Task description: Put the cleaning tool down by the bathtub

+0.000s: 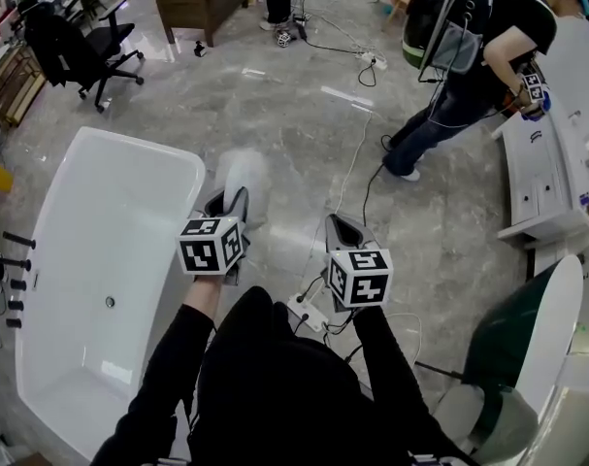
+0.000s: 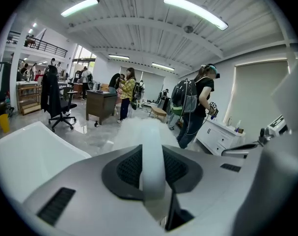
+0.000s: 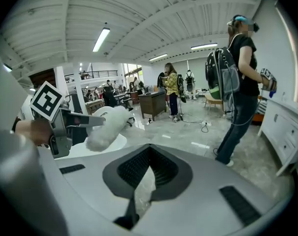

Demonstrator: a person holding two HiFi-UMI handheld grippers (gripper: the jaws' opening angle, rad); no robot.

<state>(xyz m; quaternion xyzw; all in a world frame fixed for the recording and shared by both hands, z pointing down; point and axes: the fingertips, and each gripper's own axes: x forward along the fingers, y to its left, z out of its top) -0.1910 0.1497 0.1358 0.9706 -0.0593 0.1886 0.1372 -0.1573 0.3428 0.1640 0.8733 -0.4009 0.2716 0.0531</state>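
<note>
Jaws: left gripper (image 1: 226, 205) clamps one duster (image 1: 244, 175); right gripper (image 1: 344, 229) empty; one bathtub (image 1: 129, 140).

Blurred: cleaning tool (image 1: 244, 175) fluffy head. Hidden behind sleeve (image 1: 153, 386): bathtub (image 1: 100, 221) near corner.

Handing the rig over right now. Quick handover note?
Grippers: left gripper is shut on the duster by its handle, the fluffy head off the floor. The right gripper is shut and empty.
Things: the bathtub is just left of the duster.
Done: the duster is in hand beside the bathtub.
Left: lower it to the floor by the bathtub and release.
</note>
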